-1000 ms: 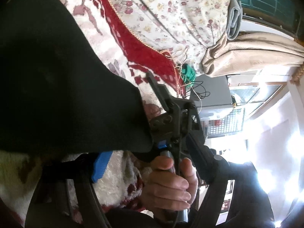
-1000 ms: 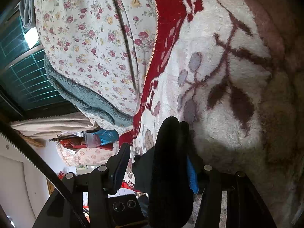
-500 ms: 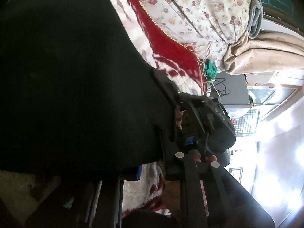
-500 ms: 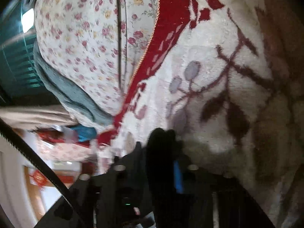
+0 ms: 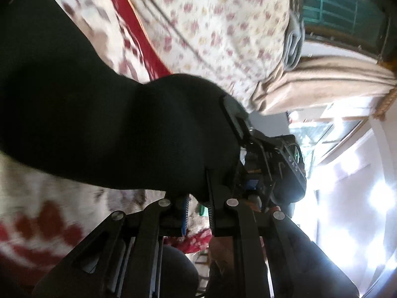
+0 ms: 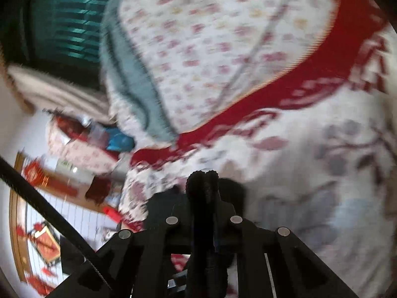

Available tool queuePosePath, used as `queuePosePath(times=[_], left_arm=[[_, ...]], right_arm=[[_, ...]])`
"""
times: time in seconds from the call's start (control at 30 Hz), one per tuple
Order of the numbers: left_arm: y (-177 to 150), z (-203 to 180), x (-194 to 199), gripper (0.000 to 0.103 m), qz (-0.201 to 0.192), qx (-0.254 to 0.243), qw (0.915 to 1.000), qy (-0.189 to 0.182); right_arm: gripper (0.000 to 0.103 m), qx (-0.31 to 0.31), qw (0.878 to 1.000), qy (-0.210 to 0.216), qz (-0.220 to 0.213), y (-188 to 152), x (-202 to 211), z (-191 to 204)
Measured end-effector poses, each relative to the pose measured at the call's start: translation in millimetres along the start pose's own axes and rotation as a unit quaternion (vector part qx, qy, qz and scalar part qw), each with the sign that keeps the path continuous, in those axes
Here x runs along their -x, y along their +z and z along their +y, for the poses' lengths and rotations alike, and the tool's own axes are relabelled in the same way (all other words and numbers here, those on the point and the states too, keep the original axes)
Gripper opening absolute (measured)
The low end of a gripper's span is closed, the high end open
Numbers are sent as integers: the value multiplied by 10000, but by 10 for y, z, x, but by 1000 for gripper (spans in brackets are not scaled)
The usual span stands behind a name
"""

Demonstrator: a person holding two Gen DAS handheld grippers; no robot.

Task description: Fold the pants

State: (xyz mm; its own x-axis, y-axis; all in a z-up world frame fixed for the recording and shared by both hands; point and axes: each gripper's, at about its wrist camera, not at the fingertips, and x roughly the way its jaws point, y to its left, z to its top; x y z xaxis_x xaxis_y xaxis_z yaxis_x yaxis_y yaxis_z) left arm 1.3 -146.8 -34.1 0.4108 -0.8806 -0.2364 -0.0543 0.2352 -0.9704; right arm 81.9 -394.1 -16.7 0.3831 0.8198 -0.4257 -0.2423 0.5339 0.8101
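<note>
Black pants (image 5: pixel 104 114), soft dark fabric, bunched and lifted off the patterned blanket, edge pinched upright (image 6: pixel 202 183)

bed: floral quilt (image 5: pixel 218 32) | red-patterned blanket (image 6: pixel 310 149) | beige curtain (image 5: pixel 322 82) | green window grille (image 5: pixel 347 7) | bright daylight
</note>
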Motion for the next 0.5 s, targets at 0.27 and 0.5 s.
queuePosePath(times=[0.27, 0.5], left_arm=[[175, 235, 1274, 11, -1125, -312, 9925, 368], [417, 603, 2152, 11, -1920, 56, 9786, 733]], right_arm=[[10, 231, 9956, 395, 816, -146, -1172, 682], [10, 137, 9907, 357, 1307, -309, -2296, 1091]])
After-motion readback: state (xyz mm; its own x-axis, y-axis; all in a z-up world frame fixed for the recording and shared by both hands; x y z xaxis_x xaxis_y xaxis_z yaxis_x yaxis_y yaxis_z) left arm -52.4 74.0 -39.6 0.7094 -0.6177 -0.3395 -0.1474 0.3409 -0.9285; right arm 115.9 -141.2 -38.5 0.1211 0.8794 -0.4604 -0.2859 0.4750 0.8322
